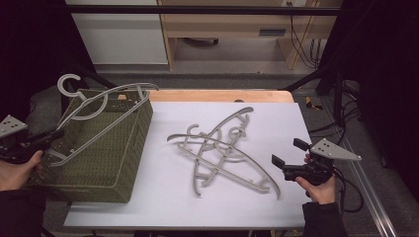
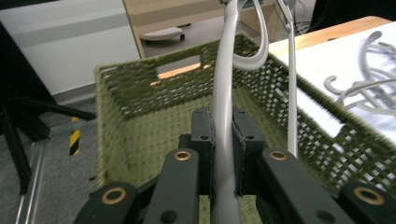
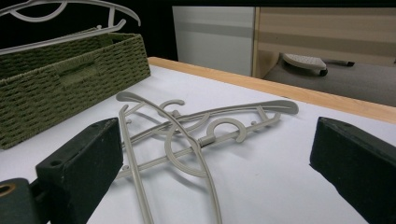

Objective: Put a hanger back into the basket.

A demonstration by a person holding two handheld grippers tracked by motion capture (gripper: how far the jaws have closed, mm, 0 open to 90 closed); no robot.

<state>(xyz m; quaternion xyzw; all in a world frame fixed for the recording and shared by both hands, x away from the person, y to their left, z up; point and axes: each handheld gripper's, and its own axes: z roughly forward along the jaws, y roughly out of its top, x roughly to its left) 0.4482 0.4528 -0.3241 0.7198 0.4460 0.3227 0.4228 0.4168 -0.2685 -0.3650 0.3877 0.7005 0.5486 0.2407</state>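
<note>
A grey plastic hanger (image 1: 99, 116) hangs tilted over the green woven basket (image 1: 99, 163) at the table's left. My left gripper (image 1: 54, 134) is shut on one end of it. In the left gripper view the pads (image 2: 203, 135) press the hanger's arm (image 2: 224, 88) above the basket's inside (image 2: 140, 88). A loose pile of grey hangers (image 1: 222, 153) lies crossed on the white tabletop. My right gripper (image 1: 288, 152) is held open just right of that pile, its jaws wide apart with nothing between them. The right gripper view looks across the pile (image 3: 187, 135).
The white tabletop (image 1: 276, 118) has a wooden strip (image 1: 217, 95) along its far edge. Behind the table stand a white cabinet (image 1: 118, 34) and a wooden desk (image 1: 232, 24). Cables and a metal rail (image 1: 375, 197) run along the right side.
</note>
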